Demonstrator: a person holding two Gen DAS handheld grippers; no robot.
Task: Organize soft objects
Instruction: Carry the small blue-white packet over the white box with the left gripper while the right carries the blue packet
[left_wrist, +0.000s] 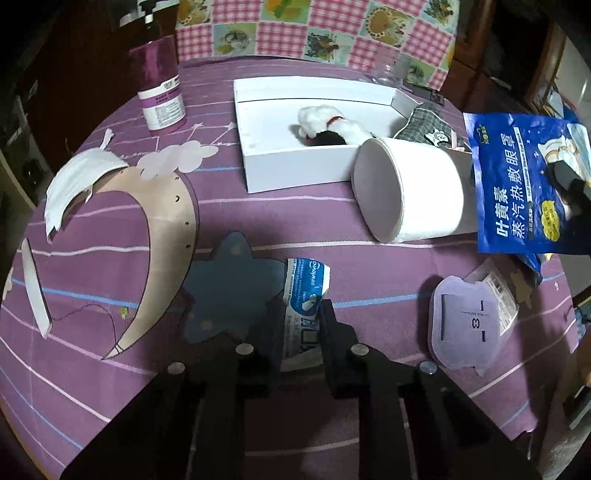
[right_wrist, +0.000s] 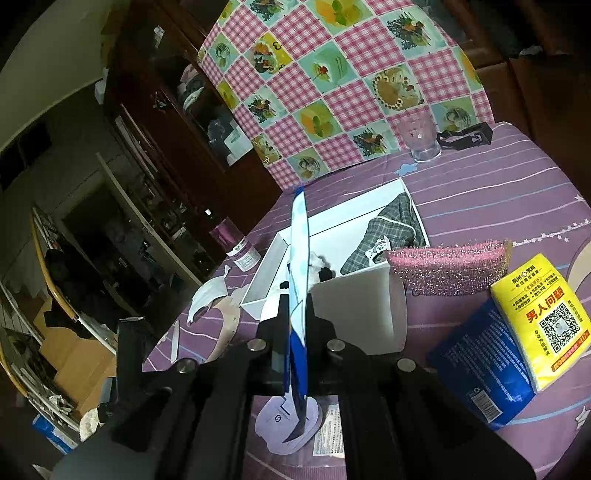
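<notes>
Left wrist view: left gripper (left_wrist: 295, 314) clamped on a crumpled white-and-blue packet (left_wrist: 306, 295) on the purple tablecloth (left_wrist: 295, 221), near white box (left_wrist: 258, 170)

Right wrist view: right gripper (right_wrist: 295, 314) pinched shut on blue pouch (right_wrist: 299, 258), edge-on, above lilac mask (right_wrist: 273, 417)

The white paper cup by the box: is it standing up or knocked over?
Tipped over. The white paper cup lies on its side on the purple tablecloth, its round base facing the left camera, beside the white box.
</notes>
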